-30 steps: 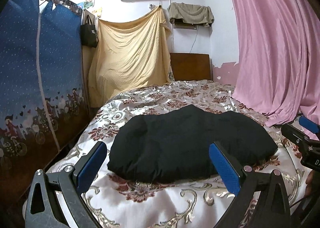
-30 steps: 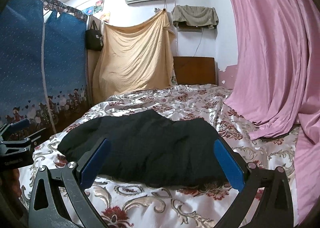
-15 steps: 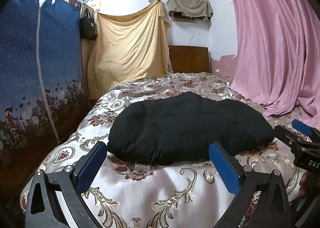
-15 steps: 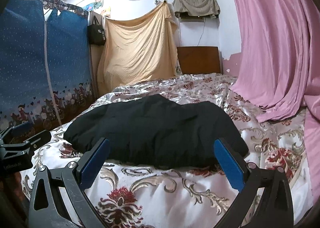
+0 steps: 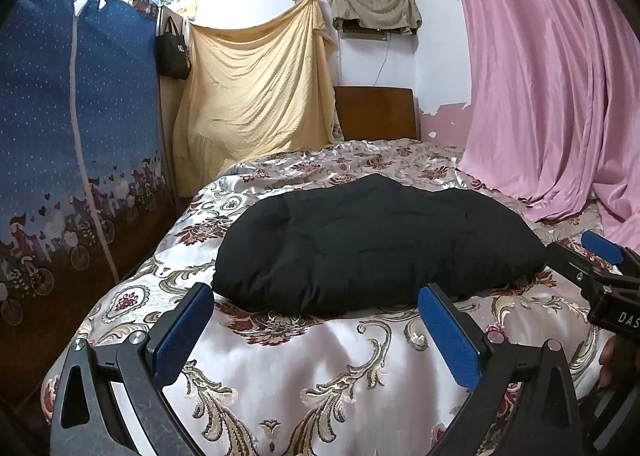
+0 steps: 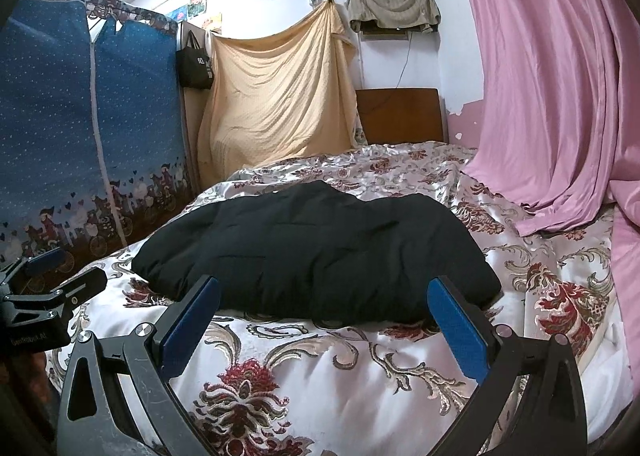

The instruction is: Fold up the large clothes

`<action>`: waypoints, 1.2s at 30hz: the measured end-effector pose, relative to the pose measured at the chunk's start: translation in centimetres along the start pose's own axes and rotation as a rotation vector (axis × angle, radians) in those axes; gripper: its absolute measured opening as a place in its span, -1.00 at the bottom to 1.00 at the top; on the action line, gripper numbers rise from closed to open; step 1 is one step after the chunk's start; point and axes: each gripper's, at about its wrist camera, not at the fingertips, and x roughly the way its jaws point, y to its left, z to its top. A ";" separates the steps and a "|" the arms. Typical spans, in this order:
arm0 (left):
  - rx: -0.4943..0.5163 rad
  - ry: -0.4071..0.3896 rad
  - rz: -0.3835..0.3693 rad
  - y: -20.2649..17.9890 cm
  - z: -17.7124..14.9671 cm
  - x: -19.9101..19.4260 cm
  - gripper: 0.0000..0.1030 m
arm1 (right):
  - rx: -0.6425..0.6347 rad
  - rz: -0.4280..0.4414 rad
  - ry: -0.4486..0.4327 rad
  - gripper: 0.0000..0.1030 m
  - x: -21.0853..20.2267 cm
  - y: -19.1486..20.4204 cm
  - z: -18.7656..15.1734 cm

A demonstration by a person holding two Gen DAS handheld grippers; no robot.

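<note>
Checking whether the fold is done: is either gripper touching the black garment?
Apart. Both wrist views show bare bedspread between the open left gripper, right gripper and the black garment.

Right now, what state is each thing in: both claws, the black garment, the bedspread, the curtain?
Left claw: open, empty, short of the garment.
Right claw: open, empty.
Black jacket: folded into a puffy bundle, lying on the bed.
Bedspread: spread, slightly rumpled.
Pink curtain: hanging, hem resting on the bed.
</note>
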 end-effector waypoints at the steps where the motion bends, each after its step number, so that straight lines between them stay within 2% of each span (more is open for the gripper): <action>1: 0.001 -0.002 0.000 0.1 0.0 0.0 1.00 | -0.001 -0.001 -0.001 0.98 0.0 0.0 0.0; 36: -0.002 -0.012 0.000 0.7 0.2 -0.4 1.00 | 0.000 -0.003 -0.003 0.98 -0.1 0.3 -0.2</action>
